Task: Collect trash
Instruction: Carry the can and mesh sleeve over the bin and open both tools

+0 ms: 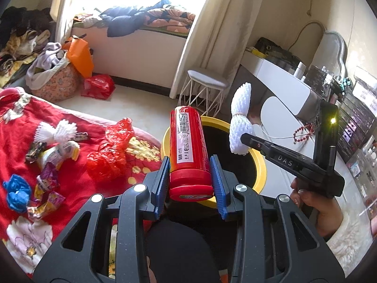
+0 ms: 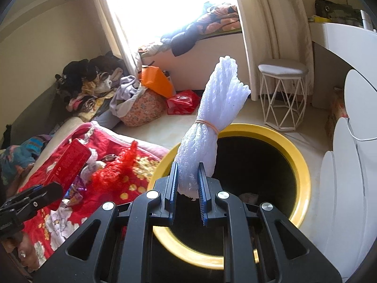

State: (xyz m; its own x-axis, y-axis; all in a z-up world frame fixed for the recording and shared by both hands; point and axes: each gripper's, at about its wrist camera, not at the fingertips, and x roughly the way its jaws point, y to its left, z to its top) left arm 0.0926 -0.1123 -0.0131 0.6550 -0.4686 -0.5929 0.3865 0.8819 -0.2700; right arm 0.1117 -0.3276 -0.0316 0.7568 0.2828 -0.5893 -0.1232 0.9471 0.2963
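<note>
My left gripper (image 1: 190, 168) is shut on a red cylindrical can (image 1: 188, 146) with a white label, held over the near rim of the yellow-rimmed black bin (image 1: 259, 176). My right gripper (image 2: 187, 184) is shut on a white foam net bundle (image 2: 212, 122) tied with a rubber band, held above the bin (image 2: 299, 165). The bundle also shows in the left wrist view (image 1: 240, 122), and the red can in the right wrist view (image 2: 70, 165). More trash lies on the red blanket (image 1: 77, 188): a red plastic bag (image 1: 110, 151), white foam net (image 1: 56, 129), wrappers (image 1: 47, 188), a blue wad (image 1: 16, 193).
A white wire stool (image 1: 207, 89) stands beyond the bin. A white dressing table (image 1: 294, 87) with a curved white panel is on the right. A floral basket of clothes (image 1: 54, 77), an orange bag and a red bag (image 1: 99, 86) sit on the floor by the window seat.
</note>
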